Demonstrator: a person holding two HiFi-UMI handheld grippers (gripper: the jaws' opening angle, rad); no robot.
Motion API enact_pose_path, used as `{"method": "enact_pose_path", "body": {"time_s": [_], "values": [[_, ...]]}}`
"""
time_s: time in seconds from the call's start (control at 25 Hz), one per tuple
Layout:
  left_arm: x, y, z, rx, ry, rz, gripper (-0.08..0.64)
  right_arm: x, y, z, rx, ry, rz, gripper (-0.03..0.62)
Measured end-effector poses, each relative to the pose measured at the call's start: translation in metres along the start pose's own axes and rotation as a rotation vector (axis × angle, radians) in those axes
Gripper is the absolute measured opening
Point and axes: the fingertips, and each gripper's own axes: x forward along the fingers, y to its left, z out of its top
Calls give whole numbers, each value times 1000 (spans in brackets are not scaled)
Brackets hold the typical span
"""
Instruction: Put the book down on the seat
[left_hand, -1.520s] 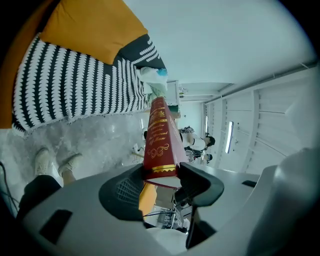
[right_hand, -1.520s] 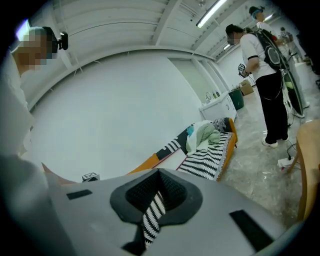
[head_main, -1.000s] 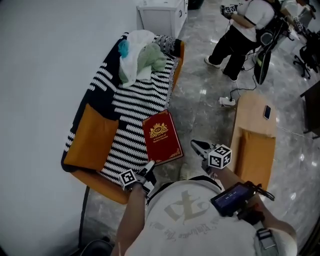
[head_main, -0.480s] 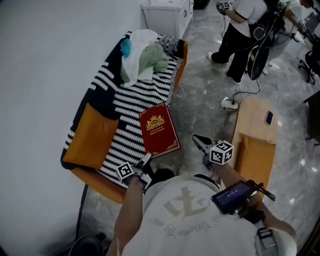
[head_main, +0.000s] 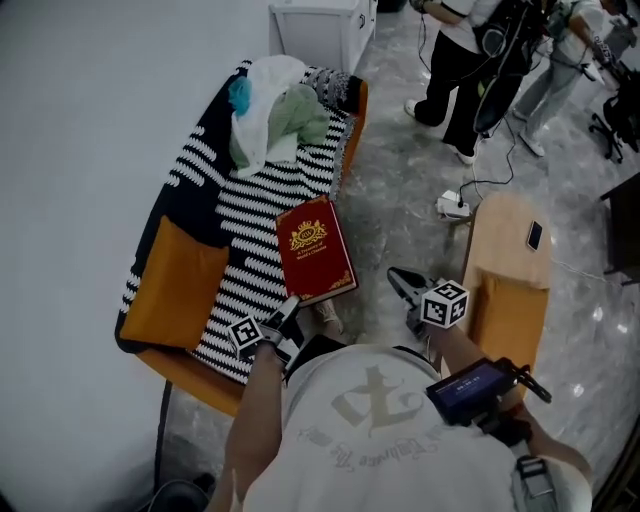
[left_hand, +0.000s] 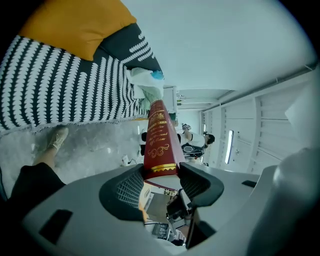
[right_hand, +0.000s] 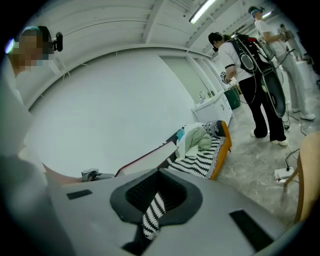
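My left gripper (head_main: 289, 309) is shut on the near corner of a red book with gold print (head_main: 315, 262), which reaches out over the front edge of the seat (head_main: 180, 275). A black-and-white striped blanket covers that orange seat. In the left gripper view the book (left_hand: 160, 137) runs away edge-on from between the two pads (left_hand: 131, 187). The right gripper view shows the book (right_hand: 150, 157) tilted. I cannot tell whether its far end touches the blanket. My right gripper (head_main: 399, 282) hangs over the floor to the right of the seat, shut and holding nothing.
White and green clothes (head_main: 275, 115) are piled at the seat's far end, near a white cabinet (head_main: 318, 25). A wooden chair (head_main: 510, 270) with a phone on it stands at the right. People stand beyond (head_main: 465, 70), and a cable with a plug lies on the grey floor (head_main: 452, 207).
The left gripper and the book have drifted slightly up and left against the seat. The people in the background have walked on. The right gripper has hardly moved.
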Motion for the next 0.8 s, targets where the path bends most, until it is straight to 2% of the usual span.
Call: {"method": "enact_pose_path", "body": {"time_s": [0.08, 0.24, 0.32, 0.8], "values": [[11, -4, 20, -10, 8, 9, 236, 14, -8, 14, 7, -2, -13, 14], [49, -26, 88, -26, 40, 8, 236, 71, -30, 60, 26, 9, -47, 14], [58, -30, 103, -38, 42, 11, 235, 85, -33, 70, 26, 15, -46, 14], [59, -30, 97, -11, 22, -49, 233, 87, -35, 60, -27, 32, -7, 14]]}}
